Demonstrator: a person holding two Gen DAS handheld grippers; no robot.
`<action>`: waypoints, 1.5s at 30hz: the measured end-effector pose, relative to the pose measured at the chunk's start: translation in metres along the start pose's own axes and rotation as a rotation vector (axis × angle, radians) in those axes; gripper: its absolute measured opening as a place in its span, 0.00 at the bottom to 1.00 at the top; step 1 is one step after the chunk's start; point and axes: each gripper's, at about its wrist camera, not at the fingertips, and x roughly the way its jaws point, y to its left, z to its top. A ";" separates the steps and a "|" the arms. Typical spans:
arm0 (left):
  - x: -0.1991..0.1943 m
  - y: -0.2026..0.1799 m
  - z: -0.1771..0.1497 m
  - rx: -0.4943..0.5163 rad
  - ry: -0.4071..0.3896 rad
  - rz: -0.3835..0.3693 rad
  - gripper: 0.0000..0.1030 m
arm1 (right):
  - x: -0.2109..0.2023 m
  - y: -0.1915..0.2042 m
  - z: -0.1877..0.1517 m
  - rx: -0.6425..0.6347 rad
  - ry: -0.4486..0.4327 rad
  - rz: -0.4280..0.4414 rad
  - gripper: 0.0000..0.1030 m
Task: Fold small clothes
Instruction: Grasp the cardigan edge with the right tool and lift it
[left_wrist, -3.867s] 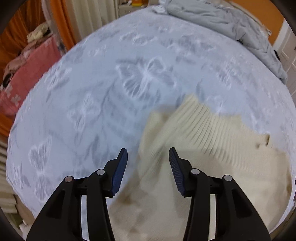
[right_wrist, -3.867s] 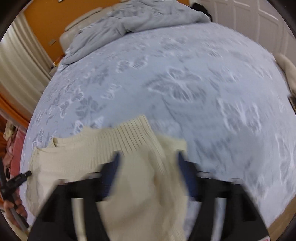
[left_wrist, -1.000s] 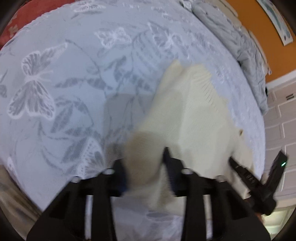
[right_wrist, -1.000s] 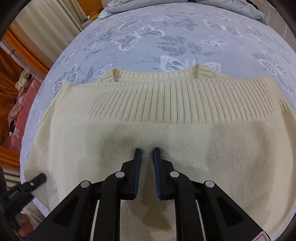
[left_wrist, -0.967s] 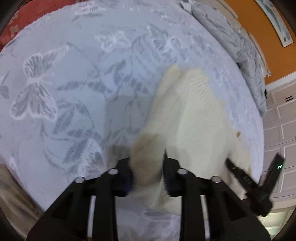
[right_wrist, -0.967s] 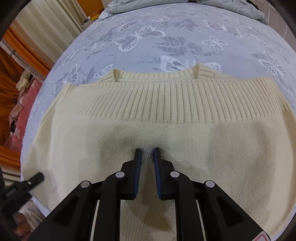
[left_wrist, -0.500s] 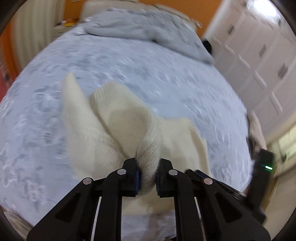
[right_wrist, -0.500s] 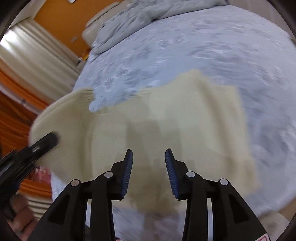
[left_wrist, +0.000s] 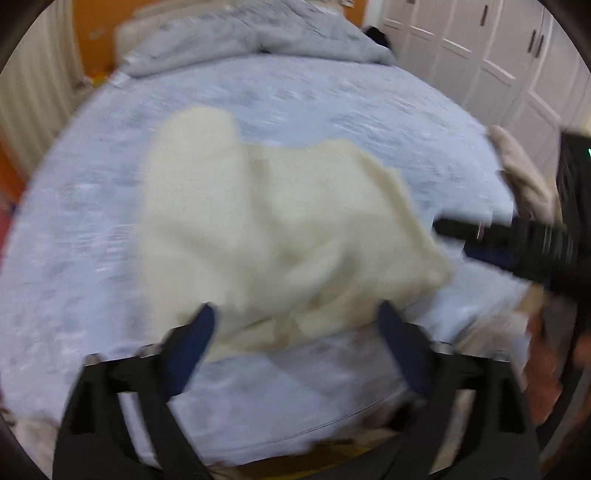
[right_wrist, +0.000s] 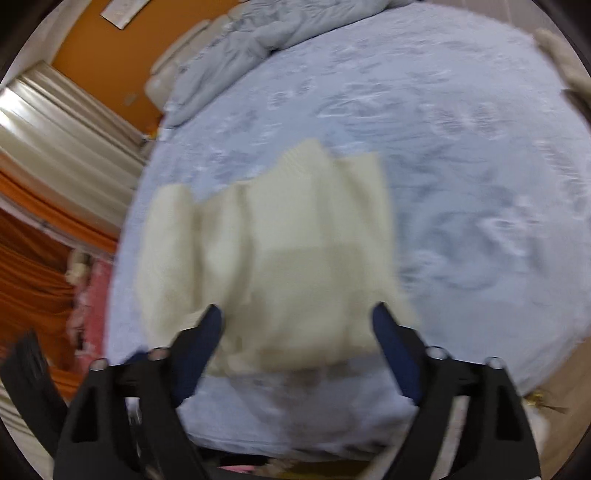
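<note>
My left claw (left_wrist: 295, 325) and right claw (right_wrist: 295, 325) have both just been opening and now gape wide, nothing between their jaws. The cream sweater (left_wrist: 273, 229) lies crumpled on the bed (left_wrist: 332, 96), near its front edge.

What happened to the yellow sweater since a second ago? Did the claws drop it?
Yes. Both claws have just been opening: the left claw, which had pinched a bunch of the cream sweater, let it go, and the right claw opened too. Both have pulled back toward the bed's near edge. The sweater now lies in a folded bundle, held by nothing. The butterfly bedspread and grey duvet stayed put.
</note>
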 end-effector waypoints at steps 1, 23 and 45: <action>-0.007 0.010 -0.007 0.005 -0.006 0.030 0.88 | 0.008 0.009 0.002 -0.003 0.024 0.023 0.84; -0.038 0.060 -0.023 -0.152 -0.007 0.028 0.88 | -0.046 0.089 0.038 -0.125 -0.113 0.172 0.19; 0.083 0.015 -0.009 -0.151 0.240 0.097 0.37 | 0.039 -0.062 0.004 0.135 0.231 -0.004 0.26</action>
